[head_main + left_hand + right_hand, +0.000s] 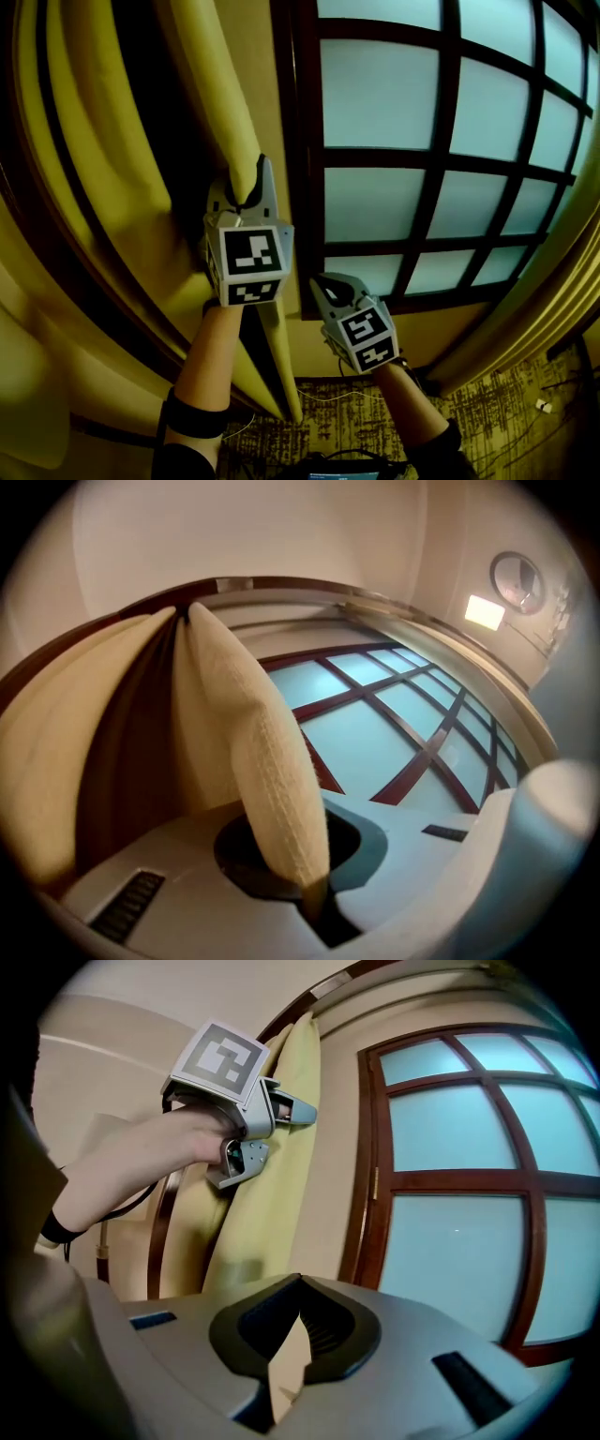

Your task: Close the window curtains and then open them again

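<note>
The yellow left curtain (216, 84) hangs gathered beside a dark-framed window (394, 197) with frosted panes. My left gripper (247, 195) is shut on the curtain's inner edge fold. In the left gripper view the cream fold (262, 761) runs down into the closed jaws of the left gripper (314, 897). My right gripper (317, 279) is lower and to the right, in front of the window's bottom corner, jaws together. In the right gripper view the right gripper (286, 1363) shows only a thin pale sliver between its jaws. That view also shows the left gripper (300, 1110) on the curtain (272, 1176).
A second yellow curtain (553, 262) hangs at the window's right side. Patterned carpet (487, 412) lies below, with a white cable along the wall. A lit ceiling panel (485, 612) and a round fixture (516, 578) show overhead.
</note>
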{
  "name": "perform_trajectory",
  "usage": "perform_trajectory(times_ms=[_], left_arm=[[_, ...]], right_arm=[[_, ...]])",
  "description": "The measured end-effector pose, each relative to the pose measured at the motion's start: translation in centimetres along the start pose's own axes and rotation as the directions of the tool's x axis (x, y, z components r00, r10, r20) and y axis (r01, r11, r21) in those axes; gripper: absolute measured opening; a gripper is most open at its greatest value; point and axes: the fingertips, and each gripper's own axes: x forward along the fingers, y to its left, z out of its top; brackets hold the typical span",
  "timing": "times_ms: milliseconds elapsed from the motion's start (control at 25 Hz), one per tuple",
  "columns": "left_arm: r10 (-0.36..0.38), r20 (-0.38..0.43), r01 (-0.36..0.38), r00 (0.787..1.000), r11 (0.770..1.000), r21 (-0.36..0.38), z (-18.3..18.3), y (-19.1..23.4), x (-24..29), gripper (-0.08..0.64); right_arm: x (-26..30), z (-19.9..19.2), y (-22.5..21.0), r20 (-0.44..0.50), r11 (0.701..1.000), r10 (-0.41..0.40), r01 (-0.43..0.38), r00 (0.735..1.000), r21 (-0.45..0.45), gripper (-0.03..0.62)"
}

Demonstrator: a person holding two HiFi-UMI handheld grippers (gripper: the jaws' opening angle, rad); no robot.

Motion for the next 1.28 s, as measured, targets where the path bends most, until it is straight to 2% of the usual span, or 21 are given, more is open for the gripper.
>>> perform_trajectory(times_ms=[240, 400, 520, 640, 1040, 1280], left_arm=[[-0.018, 0.015, 0.018, 1.000, 0.999, 0.034, 2.6, -4.7, 2.7, 0.000], [-0.067, 0.010, 0.067, 0.998, 0.996, 0.059, 4.1, -9.4, 4.6, 0.000], [-0.123, 0.010, 0.122, 0.992, 0.989, 0.079, 5.6, -13.5, 5.5, 0.000], [-0.148, 0.015, 0.147, 0.989, 0.986, 0.075, 7.2, -17.0, 6.3, 0.000], [-0.113, 0.018, 0.111, 0.993, 0.988, 0.112, 13.7, -25.1, 7.9, 0.000], [-0.197, -0.005, 0.196, 0.980, 0.972, 0.132, 17.1, -33.6, 8.7, 0.003]], right_arm=[[-4.9, -1.7, -6.3, 0.001, 0.995, -0.096, 0.096, 0.995, 0.011, 0.017], [-7.3, -2.8, -10.0, 0.002, 0.989, -0.146, 0.146, 0.989, 0.020, 0.015], [-8.9, -2.9, -11.4, 0.005, 0.989, -0.146, 0.146, 0.989, 0.036, 0.015], [-10.8, -3.6, -13.5, 0.004, 0.986, -0.162, 0.161, 0.987, 0.034, 0.015], [-19.6, -4.7, -19.9, -0.006, 0.980, -0.190, 0.190, 0.982, 0.064, 0.015], [-25.5, -5.5, -23.7, 0.000, 0.975, -0.212, 0.211, 0.977, 0.067, 0.015]])
